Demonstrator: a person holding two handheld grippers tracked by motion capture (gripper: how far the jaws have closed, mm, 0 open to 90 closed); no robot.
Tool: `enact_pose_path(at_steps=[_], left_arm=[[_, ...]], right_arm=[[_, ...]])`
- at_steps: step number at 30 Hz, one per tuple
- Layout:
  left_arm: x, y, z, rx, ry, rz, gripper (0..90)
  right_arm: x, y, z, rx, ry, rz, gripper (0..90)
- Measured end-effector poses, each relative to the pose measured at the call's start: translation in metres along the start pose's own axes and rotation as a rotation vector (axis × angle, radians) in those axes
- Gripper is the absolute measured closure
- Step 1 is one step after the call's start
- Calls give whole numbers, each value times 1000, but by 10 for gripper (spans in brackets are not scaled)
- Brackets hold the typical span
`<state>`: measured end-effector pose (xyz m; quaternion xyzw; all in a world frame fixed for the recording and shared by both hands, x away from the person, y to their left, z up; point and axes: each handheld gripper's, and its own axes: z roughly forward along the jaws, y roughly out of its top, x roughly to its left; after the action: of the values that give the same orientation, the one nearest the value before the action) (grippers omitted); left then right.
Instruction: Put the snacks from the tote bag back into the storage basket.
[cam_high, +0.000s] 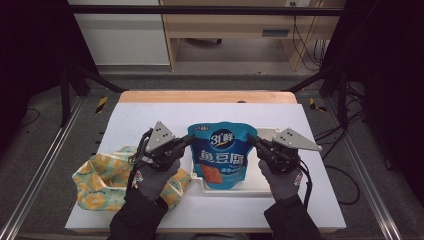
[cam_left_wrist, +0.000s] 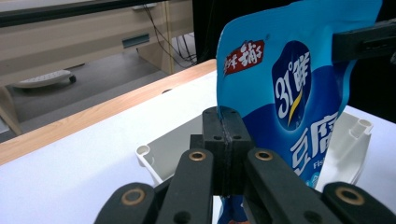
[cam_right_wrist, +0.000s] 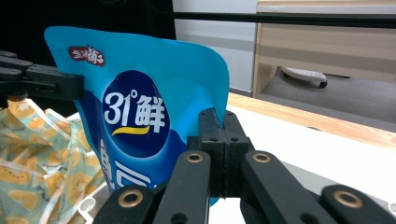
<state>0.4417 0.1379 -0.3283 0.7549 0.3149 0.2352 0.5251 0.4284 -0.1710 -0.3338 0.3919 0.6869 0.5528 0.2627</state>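
A blue snack pouch (cam_high: 220, 155) with white and red print stands upright over a white plastic tray (cam_high: 256, 186). My left gripper (cam_high: 189, 140) is shut on the pouch's upper left edge. My right gripper (cam_high: 251, 140) is shut on its upper right edge. In the left gripper view the black jaws (cam_left_wrist: 225, 125) pinch the pouch's (cam_left_wrist: 289, 79) side seam, with the right gripper (cam_left_wrist: 364, 41) beyond it. In the right gripper view the jaws (cam_right_wrist: 219, 125) clamp the pouch's (cam_right_wrist: 140, 88) other seam, and the left gripper (cam_right_wrist: 46, 81) grips the far side.
A crumpled yellow and green patterned cloth bag (cam_high: 102, 182) lies left of the tray on the white tabletop (cam_high: 150, 115). A wooden strip (cam_high: 207, 96) runs along the far edge. Black frame posts stand at both sides, and cables (cam_high: 345, 170) trail off to the right.
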Motion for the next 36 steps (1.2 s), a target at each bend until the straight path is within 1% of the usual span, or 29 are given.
enact_pose_path(at_steps=[4,7,9,11,12,14,16,17,18,19,20,23,25,30,36], left_arm=[[-2,-1,-1,-4,-2,4,900],[-3,-3,-1,-10,-1,7,890],[-3,-3,-2,-12,4,9,866],[-2,-4,-3,-12,-2,9,837],[-1,-4,-3,-14,-8,6,837],[-1,-5,-4,-10,-15,4,803],[-1,-5,-6,-9,-8,13,746],[0,-5,-8,-10,-5,16,727],[0,-4,-10,-9,-4,15,708],[0,-4,-11,-9,-3,14,658],[1,-4,-13,-8,-2,14,658],[3,-6,-18,-2,3,23,589],[5,-8,-21,2,10,35,548],[12,-17,-32,11,30,34,449],[26,-31,-50,20,73,26,377]], right_arm=[[0,-2,-2,0,-1,3,893],[-1,-3,-4,-1,0,12,862],[0,-3,-5,-5,-3,8,834],[1,-2,-6,-10,-13,-4,780],[1,-2,-6,-10,-13,-4,780],[1,-2,-7,-19,-14,-4,723],[1,-2,-9,-21,-16,-13,685],[1,-3,-9,-26,-18,-18,652],[1,-3,-10,-24,-23,-27,619],[1,-4,-11,-24,-34,-38,597],[1,-5,-12,-22,-40,-49,573],[-1,-8,-15,-17,-47,-62,504],[-2,-10,-17,-19,-49,-62,458],[-8,-16,-23,-6,-46,-51,360],[-16,-27,-34,9,-66,-45,302]])
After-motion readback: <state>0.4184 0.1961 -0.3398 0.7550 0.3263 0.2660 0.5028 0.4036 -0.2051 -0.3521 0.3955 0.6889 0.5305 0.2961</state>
